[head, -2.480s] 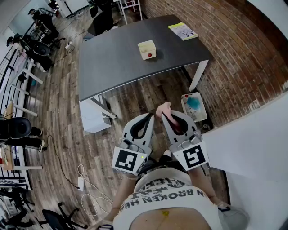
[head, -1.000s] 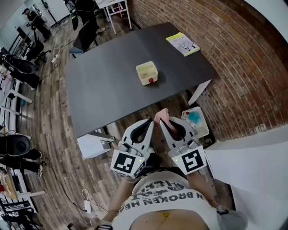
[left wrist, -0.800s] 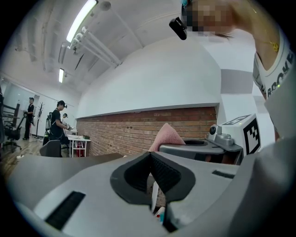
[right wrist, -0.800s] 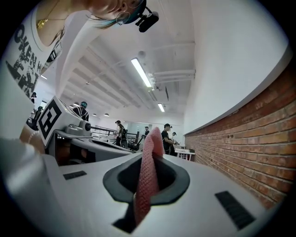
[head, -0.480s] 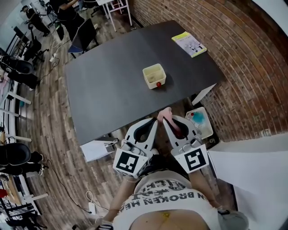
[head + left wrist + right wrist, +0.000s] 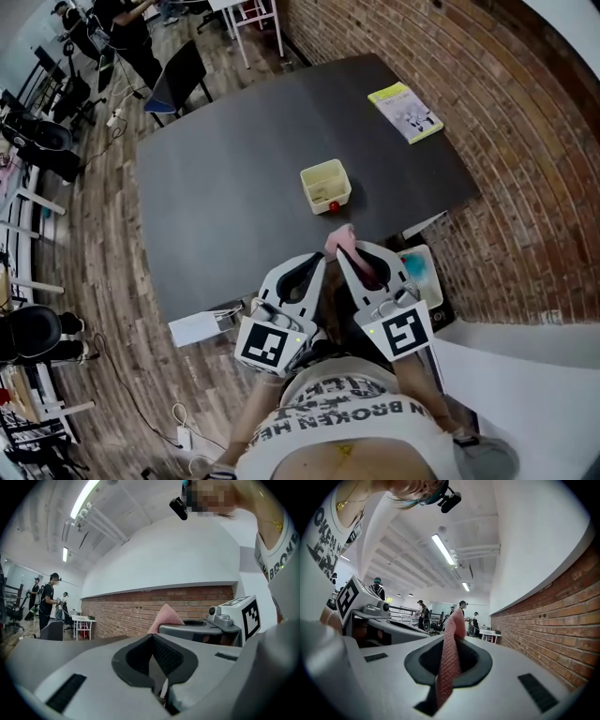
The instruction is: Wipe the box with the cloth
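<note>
A pale yellow open box [image 6: 325, 184] stands on the dark grey table [image 6: 225, 178], with a small red thing [image 6: 334, 205] at its near rim. My right gripper [image 6: 344, 251] is shut on a pink cloth [image 6: 339, 239], which sticks up between its jaws [image 6: 451, 648]. It hangs just short of the table's near edge, in front of the box. My left gripper [image 6: 316, 260] is held beside it, jaws shut with nothing in them [image 6: 153, 638]. In the left gripper view the cloth [image 6: 166, 617] shows above the right gripper.
A yellow booklet [image 6: 405, 112] lies at the table's far right corner. A white basket [image 6: 424, 270] sits on the floor by the brick wall [image 6: 525, 159]. A black chair [image 6: 183, 67] stands beyond the table, and people [image 6: 127, 23] work at the far left.
The table and the box have come closer and lower in the head view. Both grippers stay together in front of the body, the right one still holding the cloth.
</note>
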Action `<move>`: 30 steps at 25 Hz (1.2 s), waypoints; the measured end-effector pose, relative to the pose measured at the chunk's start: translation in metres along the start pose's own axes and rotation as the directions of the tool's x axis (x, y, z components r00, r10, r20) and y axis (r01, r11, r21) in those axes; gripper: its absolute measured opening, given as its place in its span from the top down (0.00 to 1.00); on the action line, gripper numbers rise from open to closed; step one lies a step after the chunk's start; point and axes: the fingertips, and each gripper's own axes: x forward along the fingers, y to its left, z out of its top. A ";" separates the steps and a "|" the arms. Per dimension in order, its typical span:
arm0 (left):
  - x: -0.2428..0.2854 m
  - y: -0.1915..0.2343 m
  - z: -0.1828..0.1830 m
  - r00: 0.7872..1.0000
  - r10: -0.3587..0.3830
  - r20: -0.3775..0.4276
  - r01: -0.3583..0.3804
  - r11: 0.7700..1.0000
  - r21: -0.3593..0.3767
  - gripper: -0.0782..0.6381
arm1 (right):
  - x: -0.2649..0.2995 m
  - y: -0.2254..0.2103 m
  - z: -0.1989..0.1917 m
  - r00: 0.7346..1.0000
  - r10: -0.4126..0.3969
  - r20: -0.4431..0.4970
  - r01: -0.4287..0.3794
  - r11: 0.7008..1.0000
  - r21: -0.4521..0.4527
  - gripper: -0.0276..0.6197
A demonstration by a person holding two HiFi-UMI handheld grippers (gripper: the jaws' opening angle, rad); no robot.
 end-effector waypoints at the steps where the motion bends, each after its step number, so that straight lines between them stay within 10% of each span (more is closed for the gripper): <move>1: 0.012 0.006 0.001 1.000 0.010 -0.007 -0.010 1.000 0.004 0.88 | 0.008 -0.010 0.000 1.000 0.011 0.004 -0.011 1.000 0.002 0.93; 17: 0.183 0.051 0.002 0.993 0.114 -0.040 -0.114 0.993 0.004 0.88 | 0.079 -0.169 -0.032 0.988 0.152 0.004 -0.152 0.988 -0.001 0.93; 30: 0.180 0.115 -0.002 0.982 0.166 -0.087 -0.170 0.985 -0.038 0.88 | 0.132 -0.169 -0.045 0.984 0.166 -0.063 -0.164 0.986 0.024 0.93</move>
